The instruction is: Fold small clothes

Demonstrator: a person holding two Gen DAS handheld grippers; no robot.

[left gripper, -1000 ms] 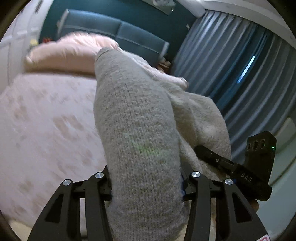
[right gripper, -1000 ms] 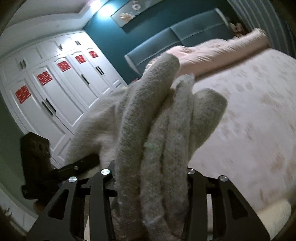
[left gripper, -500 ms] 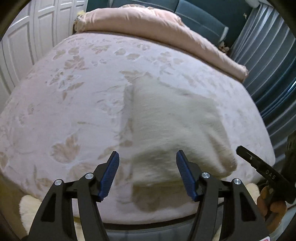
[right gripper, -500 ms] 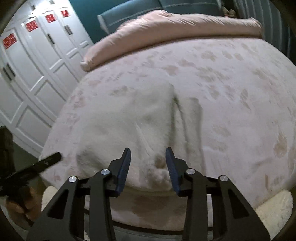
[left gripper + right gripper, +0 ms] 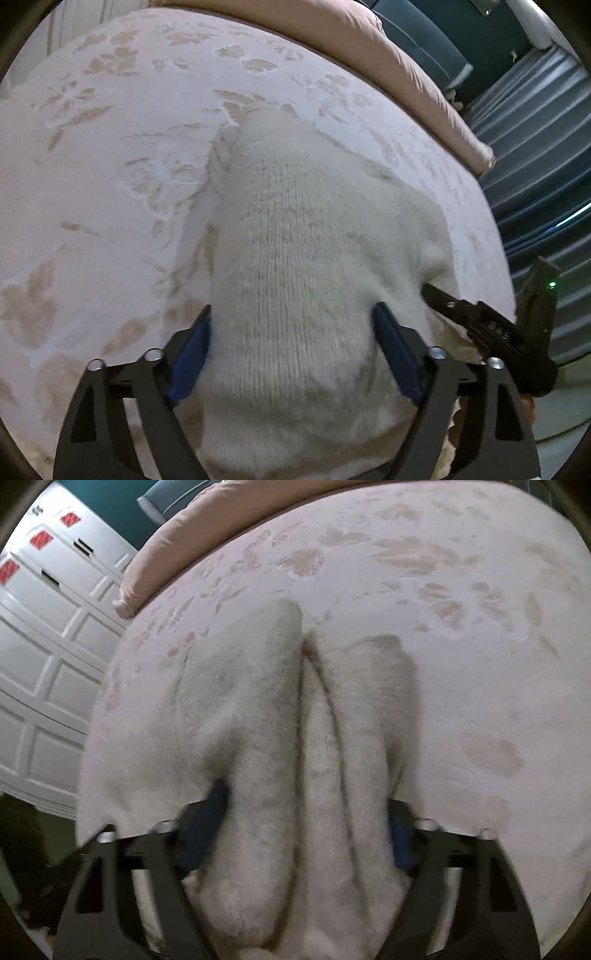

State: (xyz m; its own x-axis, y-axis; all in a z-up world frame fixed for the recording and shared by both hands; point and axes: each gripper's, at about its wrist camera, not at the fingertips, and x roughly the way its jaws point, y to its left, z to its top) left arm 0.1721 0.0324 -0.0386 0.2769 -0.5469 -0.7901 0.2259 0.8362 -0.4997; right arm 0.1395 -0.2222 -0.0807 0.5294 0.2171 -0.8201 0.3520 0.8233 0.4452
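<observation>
Your left gripper (image 5: 291,347) points down at the near edge of the pale pink leaf-patterned bedspread (image 5: 110,177). Its blue pads (image 5: 192,350) have just been opening and stand wide on either side of the cream knitted garment (image 5: 314,240), whose fabric fills the gap between them; whether they press on it you cannot tell from this view. The garment lies flat on the bedspread, reaching from the near edge towards the middle. Past its right side, your right gripper (image 5: 491,328) carries blurred white lettering that cannot be read.

In the right wrist view, white wardrobe doors (image 5: 48,664) at the left bear red square stickers (image 5: 40,539), too small to read. The right gripper's jaws have just been opening too, with the garment's bunched folds between them.
</observation>
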